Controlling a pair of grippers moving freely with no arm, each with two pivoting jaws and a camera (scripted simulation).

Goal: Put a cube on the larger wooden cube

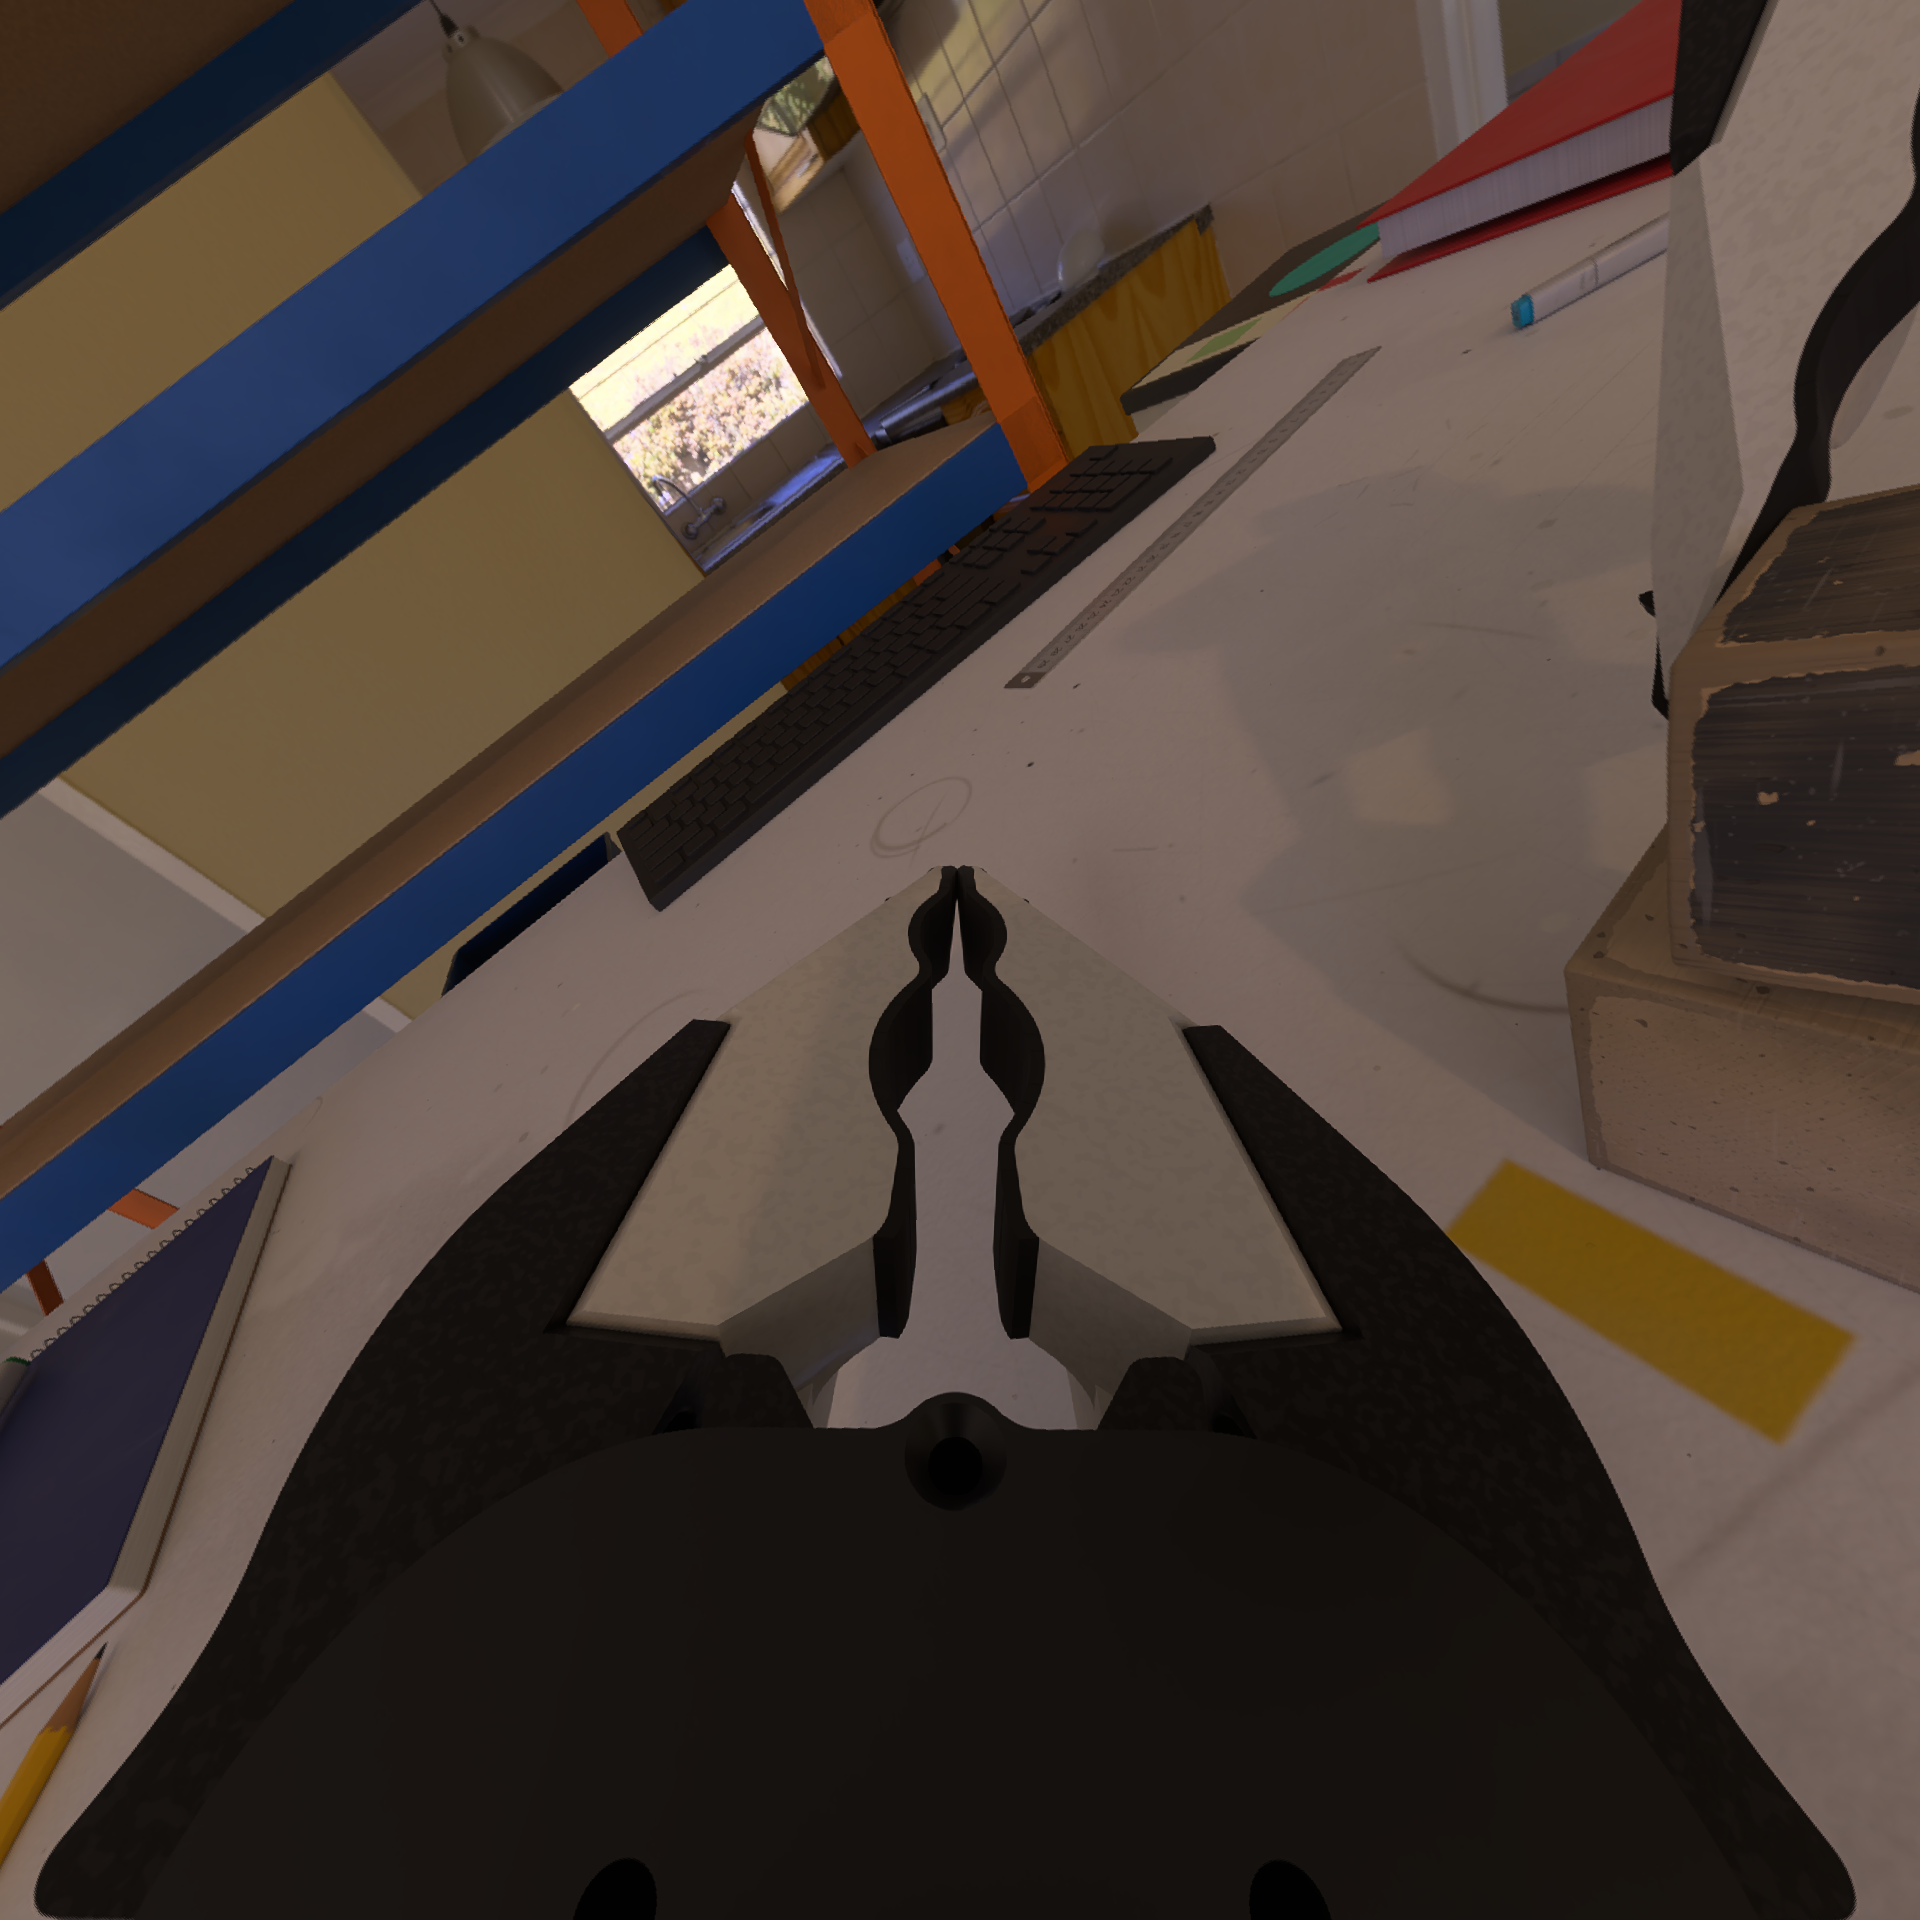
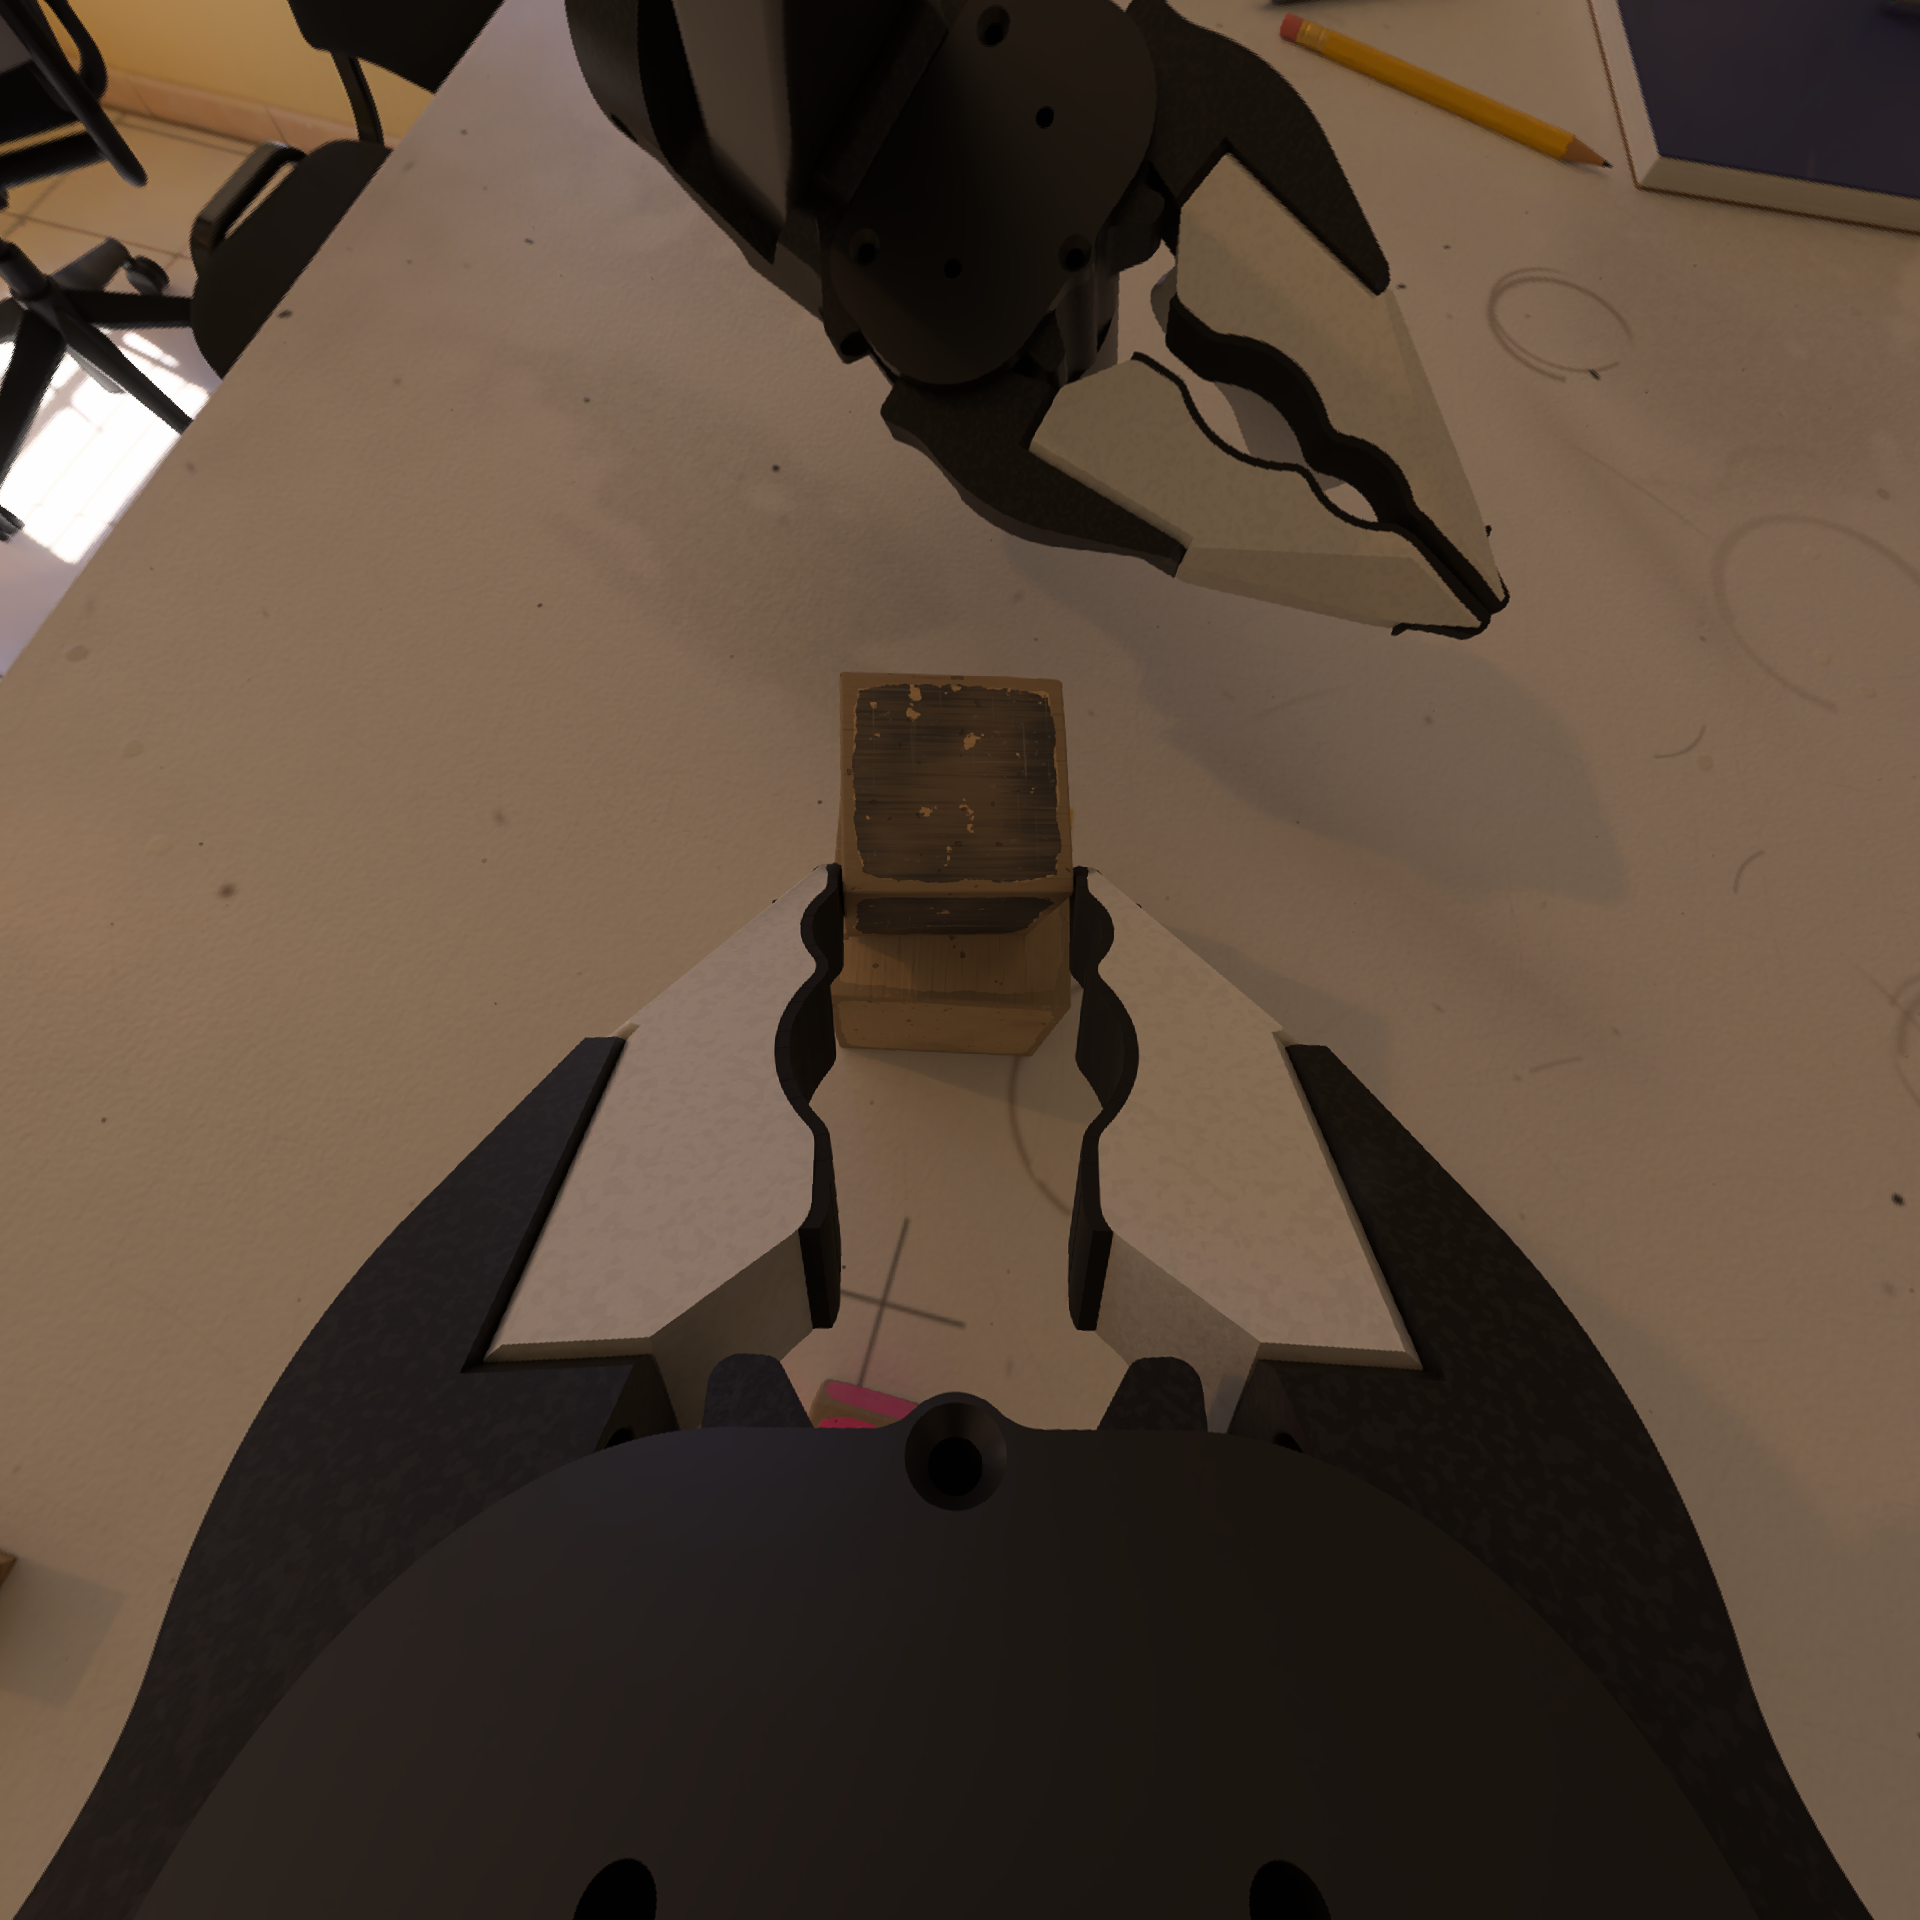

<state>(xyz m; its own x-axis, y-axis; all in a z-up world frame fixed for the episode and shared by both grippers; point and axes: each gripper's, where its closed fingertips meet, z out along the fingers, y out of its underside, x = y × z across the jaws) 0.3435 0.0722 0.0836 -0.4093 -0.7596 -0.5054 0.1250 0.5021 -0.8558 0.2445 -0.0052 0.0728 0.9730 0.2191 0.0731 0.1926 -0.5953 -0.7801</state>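
Two cubes are stacked at mid frame in the right wrist view: a dark cube [image 2: 954, 790] with worn black faces sits on a pale cube [image 2: 951, 1003] of bare wood, which rests on the white table [image 2: 416, 727]. The right gripper [image 2: 954, 883] has its jaws parted, one fingertip on each side of the stack at the dark cube's lower edge; whether the pads touch the wood cannot be told. In the upper right of that view the left gripper [image 2: 1481, 608] hangs over the table with its tips pressed together, holding nothing. A pencil [image 2: 1444, 91] and a blue notebook [image 2: 1787, 94] lie in the top right corner, and an office chair [image 2: 260, 197] stands past the table's edge at upper left.

In the left wrist view the same closed tips [image 1: 956, 878] sit at mid frame, the stack at the right edge. A black keyboard [image 1: 914, 665] and a steel ruler [image 1: 1195, 520] run diagonally through the middle, a blue-and-orange shelf [image 1: 416, 364] fills the upper left, a red book [image 1: 1538, 156] and a marker [image 1: 1590, 270] lie at upper right, and a yellow strip [image 1: 1652, 1299] lies at lower right.
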